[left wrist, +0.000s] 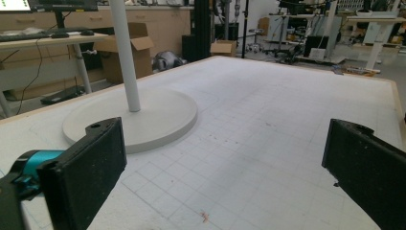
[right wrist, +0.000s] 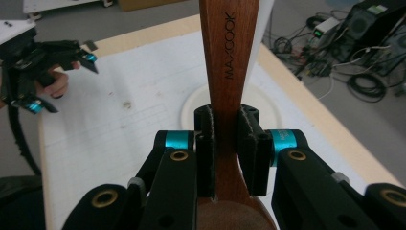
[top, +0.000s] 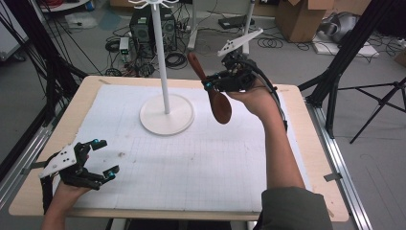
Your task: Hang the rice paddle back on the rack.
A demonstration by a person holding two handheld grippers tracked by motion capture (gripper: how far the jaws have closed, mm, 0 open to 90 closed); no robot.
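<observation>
Wooden spoon [top: 214, 93] up in the air over the desk's [top: 297, 143] far right part, right gripper [top: 209, 85] with jaws clamped on its neck, bowl hanging down! Left gripper [top: 103, 158] waits near the near left corner, jaws wide, holding nothing. White stand [top: 166, 114] rises mid-desk.

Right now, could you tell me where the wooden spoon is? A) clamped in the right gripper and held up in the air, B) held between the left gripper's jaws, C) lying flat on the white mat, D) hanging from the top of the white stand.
A: the right gripper has its jaws shut on the handle of the wooden spoon, which hangs clear of the mat, while the left gripper is open and holds nothing.
</observation>
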